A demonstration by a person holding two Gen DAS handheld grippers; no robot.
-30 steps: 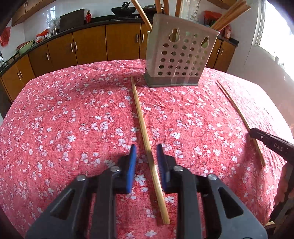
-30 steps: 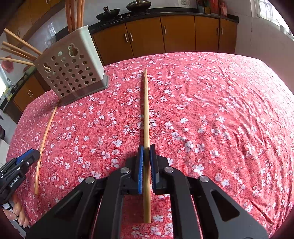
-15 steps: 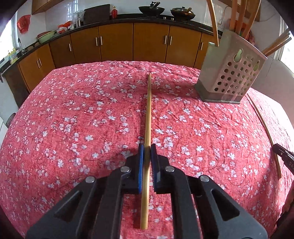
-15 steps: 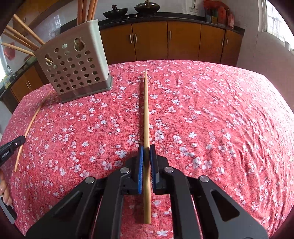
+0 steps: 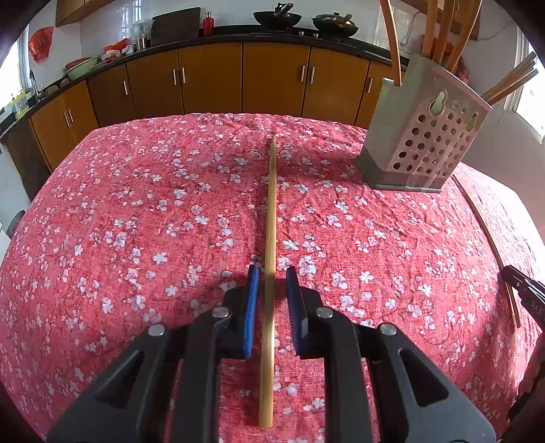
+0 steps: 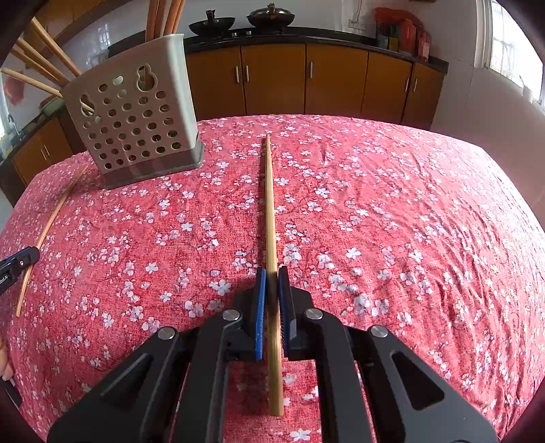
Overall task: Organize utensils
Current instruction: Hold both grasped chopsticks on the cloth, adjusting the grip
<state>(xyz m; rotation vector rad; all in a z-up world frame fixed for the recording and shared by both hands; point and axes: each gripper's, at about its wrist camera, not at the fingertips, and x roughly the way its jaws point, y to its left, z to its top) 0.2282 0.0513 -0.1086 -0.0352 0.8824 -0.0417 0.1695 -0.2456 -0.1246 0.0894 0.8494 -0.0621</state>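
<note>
1. Left tool: its jaws are opening, and a clear gap shows on each side of the left chopstick that runs between the blue pads, so nothing is gripped there.
2. Right tool: its jaws are narrow, and the pads press both sides of the right chopstick, holding it.
3. Each chopstick lies lengthwise along its tool's pointing line, thick end near the camera, thin tip away toward the far side of the desk. The desk wears a red cloth printed with white flowers.
4. Whether the left chopstick rests on the cloth or hangs free cannot be told for sure; it looks to lie on it.
5. Farther off stands the utensil holder, a pale box full of round holes, upright, with several chopsticks already sticking out of its top.
6. The holder sits ahead and to the right of the left tool, and ahead and to the left of the right tool, so it stands between the two hands.
7. As a judgement: the held chopstick must swing tip-up or tip-down and travel leftward to the holder's open top.
8. Beyond the desk runs a row of brown kitchen cabinets with pans on top.
</note>
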